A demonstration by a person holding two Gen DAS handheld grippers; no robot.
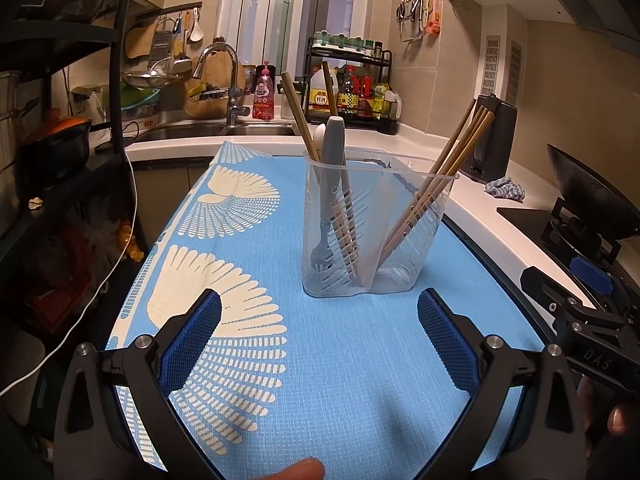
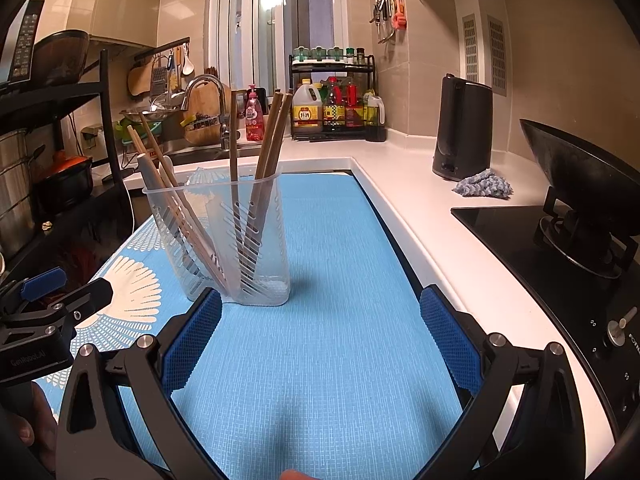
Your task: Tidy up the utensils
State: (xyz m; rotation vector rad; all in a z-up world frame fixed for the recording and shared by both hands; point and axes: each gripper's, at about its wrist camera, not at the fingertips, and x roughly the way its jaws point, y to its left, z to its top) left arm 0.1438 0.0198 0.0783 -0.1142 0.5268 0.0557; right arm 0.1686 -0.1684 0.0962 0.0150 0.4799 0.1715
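Observation:
A clear plastic utensil holder [image 1: 372, 268] with two compartments stands upright on the blue mat [image 1: 320, 360]. Its left compartment holds a grey fork [image 1: 331, 184], a white spoon [image 1: 319, 136] and wooden chopsticks [image 1: 298, 114]. Its right compartment holds more chopsticks [image 1: 444, 172]. My left gripper [image 1: 319, 312] is open and empty just in front of the holder. In the right wrist view the holder [image 2: 264, 284] stands ahead to the left, with chopsticks [image 2: 272, 136] in it. My right gripper [image 2: 320, 312] is open and empty. The other gripper's body shows at each view's edge.
A white counter [image 2: 420, 208] runs along the right with a black kettle [image 2: 462, 132], a grey cloth [image 2: 484, 186] and a stove with a wok [image 2: 580, 184]. A sink with tap [image 1: 228, 80], a condiment rack [image 1: 352, 88] and a black shelf [image 1: 60, 120] stand behind and left.

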